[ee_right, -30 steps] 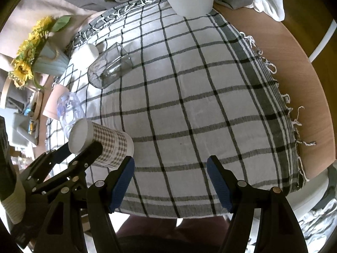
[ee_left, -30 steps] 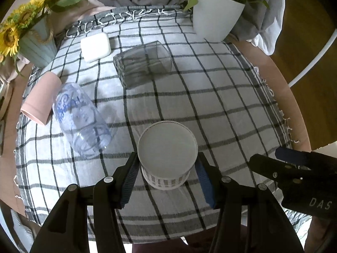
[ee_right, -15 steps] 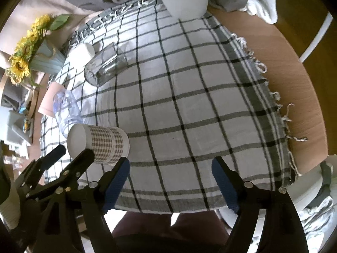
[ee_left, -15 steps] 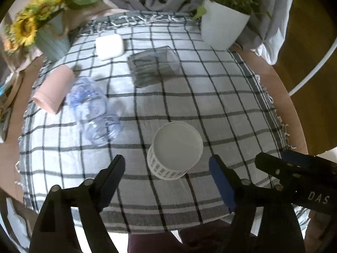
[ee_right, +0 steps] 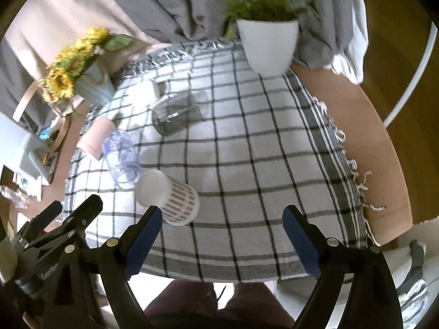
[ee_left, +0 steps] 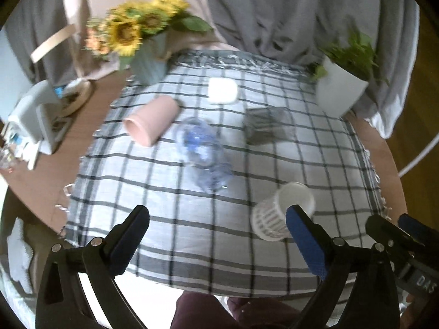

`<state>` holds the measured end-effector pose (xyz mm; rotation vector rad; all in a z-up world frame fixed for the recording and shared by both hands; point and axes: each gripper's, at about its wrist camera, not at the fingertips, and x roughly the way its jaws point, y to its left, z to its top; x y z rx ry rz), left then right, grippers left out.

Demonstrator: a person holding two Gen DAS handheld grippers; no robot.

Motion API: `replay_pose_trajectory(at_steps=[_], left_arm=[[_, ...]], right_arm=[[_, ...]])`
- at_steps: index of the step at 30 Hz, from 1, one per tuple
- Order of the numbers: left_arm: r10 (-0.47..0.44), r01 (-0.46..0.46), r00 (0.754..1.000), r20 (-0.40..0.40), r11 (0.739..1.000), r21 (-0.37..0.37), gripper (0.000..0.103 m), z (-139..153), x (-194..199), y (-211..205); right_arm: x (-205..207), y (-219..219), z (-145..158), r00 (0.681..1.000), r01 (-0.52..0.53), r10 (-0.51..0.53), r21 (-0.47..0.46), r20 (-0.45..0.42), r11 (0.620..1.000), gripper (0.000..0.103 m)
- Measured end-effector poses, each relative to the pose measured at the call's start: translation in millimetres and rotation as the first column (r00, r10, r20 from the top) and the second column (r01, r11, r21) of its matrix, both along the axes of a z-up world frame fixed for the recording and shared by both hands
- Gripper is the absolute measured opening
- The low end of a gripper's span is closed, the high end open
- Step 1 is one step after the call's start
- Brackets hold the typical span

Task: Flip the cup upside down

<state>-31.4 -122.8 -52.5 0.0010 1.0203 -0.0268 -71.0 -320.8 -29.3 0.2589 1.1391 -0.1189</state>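
Note:
A white cup with a grey check pattern [ee_left: 277,215] stands upside down on the checked tablecloth [ee_left: 170,227], its flat base up. It also shows in the right wrist view [ee_right: 170,197]. My left gripper [ee_left: 216,233] is open and empty, drawn back near the table's front edge, with the cup just beyond its right finger. My right gripper [ee_right: 219,235] is open and empty above the front edge, with the cup beyond its left finger.
A clear bottle with blue print [ee_left: 203,153], a pink cup [ee_left: 151,120] and a grey glass [ee_left: 266,126] lie on their sides. A white box [ee_left: 222,91], a sunflower vase [ee_left: 148,63] and a white plant pot [ee_left: 340,90] stand at the back.
My left gripper has let go of the cup, opened wide and pulled back and left. The cup stays standing upside down. My right gripper has also pulled back.

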Motion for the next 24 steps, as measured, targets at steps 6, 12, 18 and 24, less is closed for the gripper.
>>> replay_pose_trajectory(at_steps=[6, 12, 18, 24], left_arm=[[0.060, -0.062, 0.997, 0.046, 0.997, 0.054, 0.102, 11.6, -3.0, 20.9], [0.046, -0.049, 0.997, 0.059, 0.997, 0.056, 0.102, 21.7, -4.7, 41.3], [0.013, -0.016, 0.998, 0.055, 0.999, 0.043, 0.102, 27.4, -4.6, 58.1], [0.003, -0.008, 0.996, 0.087, 0.999, 0.048, 0.102, 35.7, -7.0, 74.0]], right_arm=[[-3.4, 28.0, 14.3, 0.997, -0.044, 0.047, -0.041, 0.061, 0.998, 0.094], [-6.8, 53.3, 21.1, 0.994, -0.065, 0.069, -0.049, 0.085, 0.997, 0.095], [-11.5, 76.3, 32.5, 0.990, -0.042, 0.050, -0.062, 0.129, 0.997, 0.097], [-10.8, 97.8, 39.3, 0.988, -0.034, 0.044, -0.065, 0.147, 0.997, 0.097]])
